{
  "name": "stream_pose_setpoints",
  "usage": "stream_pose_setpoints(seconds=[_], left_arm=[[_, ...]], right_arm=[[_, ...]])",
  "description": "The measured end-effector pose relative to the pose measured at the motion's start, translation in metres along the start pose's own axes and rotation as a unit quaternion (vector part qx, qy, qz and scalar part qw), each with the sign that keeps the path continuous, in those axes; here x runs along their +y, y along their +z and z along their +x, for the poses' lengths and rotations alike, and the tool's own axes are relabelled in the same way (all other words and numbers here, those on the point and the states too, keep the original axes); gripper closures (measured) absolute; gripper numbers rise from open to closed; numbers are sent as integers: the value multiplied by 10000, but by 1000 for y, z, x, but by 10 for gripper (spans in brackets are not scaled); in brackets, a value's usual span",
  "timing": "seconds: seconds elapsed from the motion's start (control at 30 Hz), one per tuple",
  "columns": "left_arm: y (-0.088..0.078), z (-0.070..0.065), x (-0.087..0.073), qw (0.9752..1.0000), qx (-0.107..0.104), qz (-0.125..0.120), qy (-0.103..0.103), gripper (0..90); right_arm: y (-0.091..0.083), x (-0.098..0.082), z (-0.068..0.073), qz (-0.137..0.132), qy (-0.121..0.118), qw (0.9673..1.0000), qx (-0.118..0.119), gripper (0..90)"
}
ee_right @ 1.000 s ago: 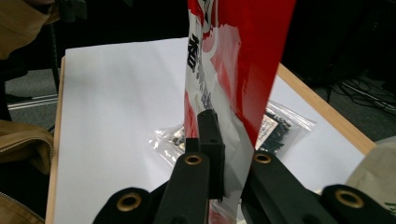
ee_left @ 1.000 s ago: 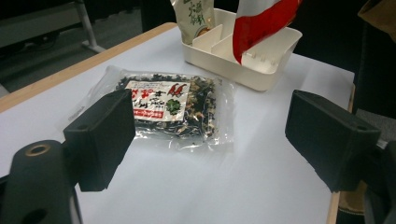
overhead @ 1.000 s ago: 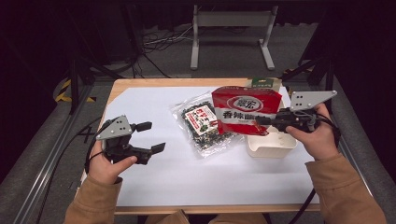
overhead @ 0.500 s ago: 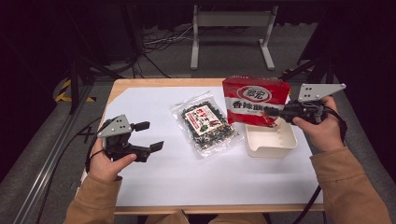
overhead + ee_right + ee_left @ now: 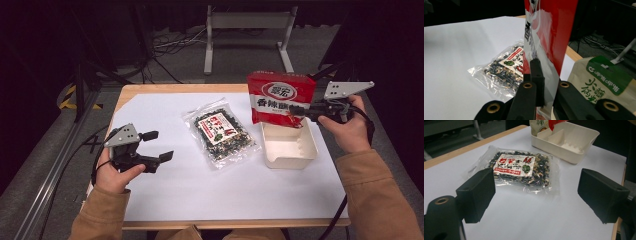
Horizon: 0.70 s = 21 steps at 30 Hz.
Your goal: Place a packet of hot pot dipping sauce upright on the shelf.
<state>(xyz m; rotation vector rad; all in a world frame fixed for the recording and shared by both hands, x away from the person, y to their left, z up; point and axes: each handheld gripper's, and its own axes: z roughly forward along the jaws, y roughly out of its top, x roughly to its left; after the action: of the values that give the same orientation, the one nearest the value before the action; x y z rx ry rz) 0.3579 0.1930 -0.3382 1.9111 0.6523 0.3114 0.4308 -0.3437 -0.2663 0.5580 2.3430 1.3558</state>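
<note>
White paper covered most of the wooden worktop [image 5: 125,95], leaving a thin strip of wood showing along its far and near edges, and dark floor with cables lay beyond. My right tool [image 5: 300,108] was pinched shut on the lower right part of a red snack bag [image 5: 280,97], which hung upright in the air above the far end of the cream divided tray [image 5: 295,160]; in the right gripper view the black jaws pressed flat on the glossy film from both sides. That tray sat near the right edge of the paper, with only a narrow margin of white on its outer side. A beige bag with a green label [image 5: 604,80] stood just behind it. A clear packet of dark dried mix [image 5: 221,132] lay flat at the middle of the worktop, just left of the tray and apart from it. My left tool [image 5: 159,145] rested low near the left edge, jaws spread wide with nothing between them, pointing toward the packet. Between it and the packet, and all along the near edge, the paper was bare.
</note>
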Motion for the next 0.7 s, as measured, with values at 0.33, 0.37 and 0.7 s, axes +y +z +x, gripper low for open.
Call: stream_pose_setpoints(seconds=[0.33,0.37,0.7], left_arm=[[-3,2,-5,9999,97,33,-19,151],[-3,1,-6,9999,89,49,-25,150],[-2,4,-8,9999,79,74,-20,150]], right_arm=[[-1,-11,-22,113,261,9994,-218,889],[-1,-13,-25,115,298,9992,-235,889],[5,-29,-44,285,633,9971,-323,890]])
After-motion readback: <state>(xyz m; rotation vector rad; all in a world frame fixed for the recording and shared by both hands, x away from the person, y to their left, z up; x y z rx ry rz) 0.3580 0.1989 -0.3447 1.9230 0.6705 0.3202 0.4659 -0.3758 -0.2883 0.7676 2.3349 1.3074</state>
